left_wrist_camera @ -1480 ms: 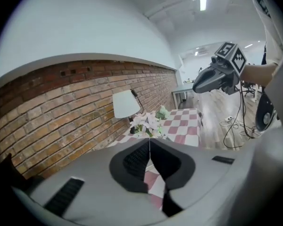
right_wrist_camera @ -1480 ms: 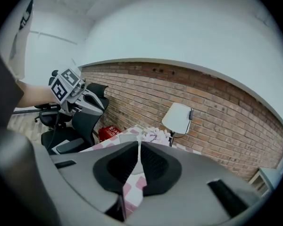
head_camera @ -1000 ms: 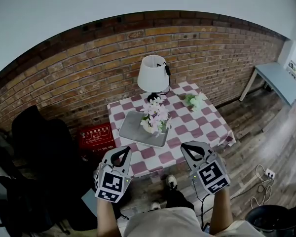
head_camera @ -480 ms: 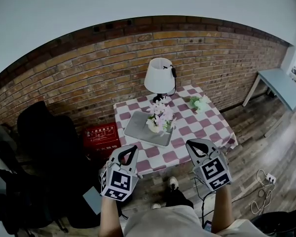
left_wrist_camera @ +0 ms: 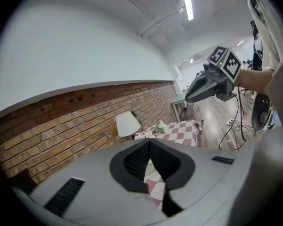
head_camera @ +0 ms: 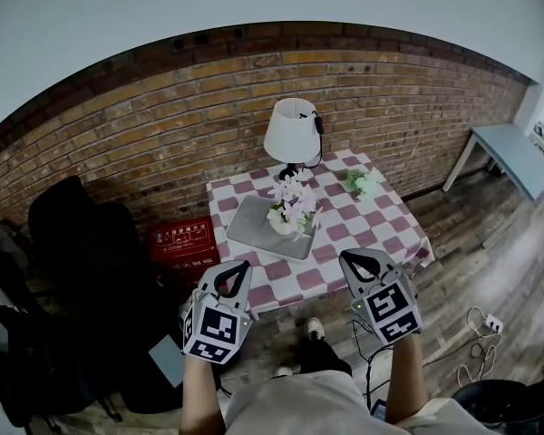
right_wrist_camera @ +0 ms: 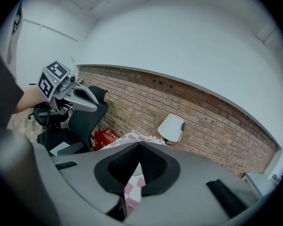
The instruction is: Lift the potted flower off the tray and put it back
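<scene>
Left claw [head_camera: 232, 270] and right claw [head_camera: 355, 261] are closed and empty, back from the worktop [head_camera: 381, 229], maybe because the potted flower [head_camera: 290, 208] stands on its tray [head_camera: 247, 229].

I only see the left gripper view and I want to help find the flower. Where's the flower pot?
Observer: The potted flower stands on a grey tray on the checked table, in front of the lamp.
Operator: Is anyone holding it?
Observer: No. The right gripper, like your left gripper, is shut on nothing.
Operator: Anything on the floor nearby?
Observer: A red crate, left of the table by the brick wall.
</scene>
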Demonstrator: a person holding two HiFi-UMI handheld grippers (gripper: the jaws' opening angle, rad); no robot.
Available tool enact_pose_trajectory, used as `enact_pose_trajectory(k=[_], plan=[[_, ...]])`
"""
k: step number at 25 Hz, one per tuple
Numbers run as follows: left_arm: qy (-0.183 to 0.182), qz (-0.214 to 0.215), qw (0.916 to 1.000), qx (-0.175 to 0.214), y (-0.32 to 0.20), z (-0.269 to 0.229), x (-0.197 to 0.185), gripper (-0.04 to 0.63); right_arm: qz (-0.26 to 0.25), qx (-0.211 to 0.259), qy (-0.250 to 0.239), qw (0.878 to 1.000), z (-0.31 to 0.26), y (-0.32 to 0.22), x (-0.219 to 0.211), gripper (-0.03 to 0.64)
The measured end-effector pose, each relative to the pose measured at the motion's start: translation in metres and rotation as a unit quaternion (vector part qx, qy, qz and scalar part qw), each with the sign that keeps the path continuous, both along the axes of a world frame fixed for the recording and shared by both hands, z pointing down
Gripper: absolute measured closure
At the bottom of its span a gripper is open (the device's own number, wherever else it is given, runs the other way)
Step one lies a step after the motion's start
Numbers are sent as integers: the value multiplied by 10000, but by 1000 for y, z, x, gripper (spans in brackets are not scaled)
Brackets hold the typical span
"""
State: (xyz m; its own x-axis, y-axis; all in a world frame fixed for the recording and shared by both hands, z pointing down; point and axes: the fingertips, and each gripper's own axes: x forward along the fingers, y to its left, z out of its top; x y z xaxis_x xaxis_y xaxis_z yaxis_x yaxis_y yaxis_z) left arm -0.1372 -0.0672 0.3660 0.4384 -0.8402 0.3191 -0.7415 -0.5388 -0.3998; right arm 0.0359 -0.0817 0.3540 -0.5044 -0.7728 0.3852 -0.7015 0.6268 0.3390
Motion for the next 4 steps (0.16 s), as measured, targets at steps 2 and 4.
enact_pose_trajectory(k=[2,4], plan=[[11,-7,10000,-2,0,-1,-1,566,1,-25,33,10000,0,1,-1,597],[18,-16,10000,-2,0,-1,-3,566,-8,-54,64,10000,1,2,-3,597]])
